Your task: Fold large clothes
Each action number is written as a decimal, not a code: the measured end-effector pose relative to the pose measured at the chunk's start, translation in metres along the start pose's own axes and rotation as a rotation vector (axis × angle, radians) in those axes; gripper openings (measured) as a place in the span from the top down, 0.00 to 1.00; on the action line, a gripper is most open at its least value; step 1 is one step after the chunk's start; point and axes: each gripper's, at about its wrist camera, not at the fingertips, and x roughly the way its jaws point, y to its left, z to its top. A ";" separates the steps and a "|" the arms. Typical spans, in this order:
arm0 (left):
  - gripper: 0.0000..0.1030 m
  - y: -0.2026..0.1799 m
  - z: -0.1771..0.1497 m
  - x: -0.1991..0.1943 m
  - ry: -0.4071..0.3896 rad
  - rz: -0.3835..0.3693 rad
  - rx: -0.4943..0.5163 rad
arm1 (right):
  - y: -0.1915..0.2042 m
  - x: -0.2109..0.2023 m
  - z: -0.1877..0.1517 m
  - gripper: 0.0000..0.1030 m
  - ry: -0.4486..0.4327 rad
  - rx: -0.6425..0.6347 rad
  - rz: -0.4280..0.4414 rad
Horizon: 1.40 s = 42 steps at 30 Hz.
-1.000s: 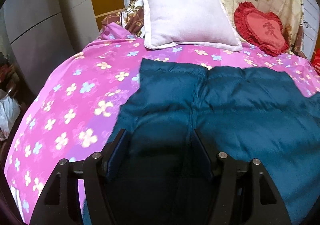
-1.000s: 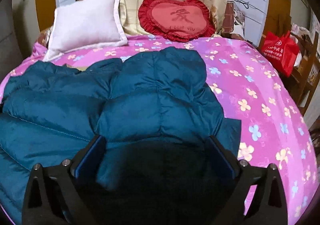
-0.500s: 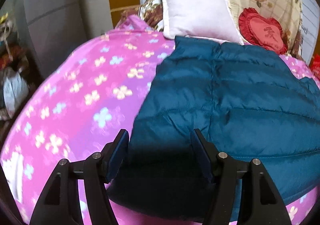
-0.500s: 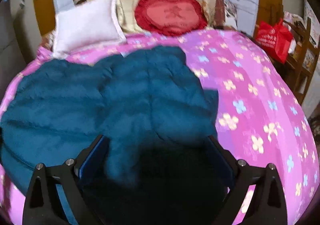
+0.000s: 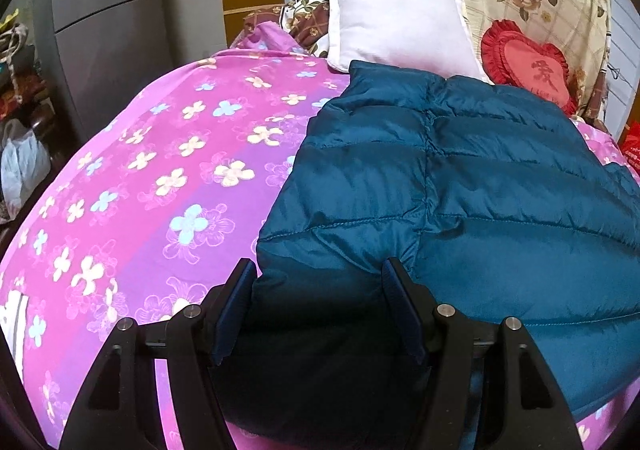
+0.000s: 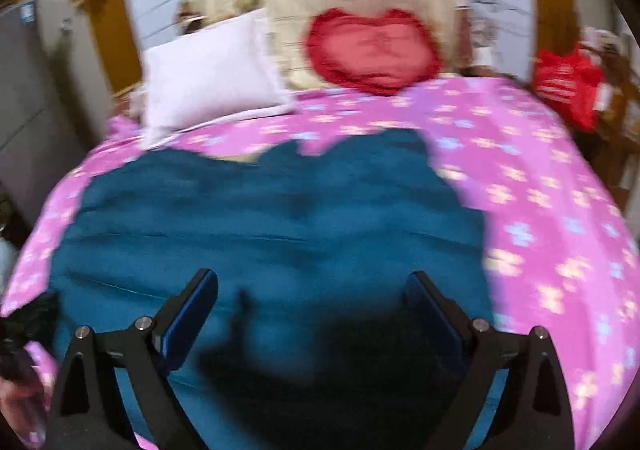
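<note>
A teal quilted down jacket [image 5: 460, 186] lies spread on a pink flowered bedsheet [image 5: 160, 178]. My left gripper [image 5: 320, 290] is open, its fingers astride the jacket's near left edge, with teal fabric bulging between them. In the blurred right wrist view the jacket [image 6: 280, 218] covers the middle of the bed, and my right gripper [image 6: 312, 302] is open above its near part, holding nothing. Whether either gripper touches the fabric is unclear.
A white pillow [image 5: 396, 22] and a red heart cushion [image 5: 528, 62] lean at the bed's head against a floral cover. A grey cabinet [image 5: 104, 22] stands left of the bed. A red bag [image 6: 568, 86] sits to the right.
Both grippers have pulled back and risen. The right view now shows more of the jacket and bed and is motion-blurred. The left gripper has shifted to the jacket's near left edge.
</note>
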 end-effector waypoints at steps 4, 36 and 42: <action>0.53 0.002 0.001 0.002 0.006 -0.012 -0.008 | 0.063 0.030 0.016 0.08 0.012 -0.112 0.077; 0.39 0.003 0.001 0.010 -0.011 -0.017 -0.002 | 0.021 0.024 0.013 0.07 -0.044 -0.194 -0.182; 0.38 0.003 0.001 0.011 -0.031 -0.029 0.010 | -0.052 0.040 -0.013 0.06 0.015 -0.027 -0.205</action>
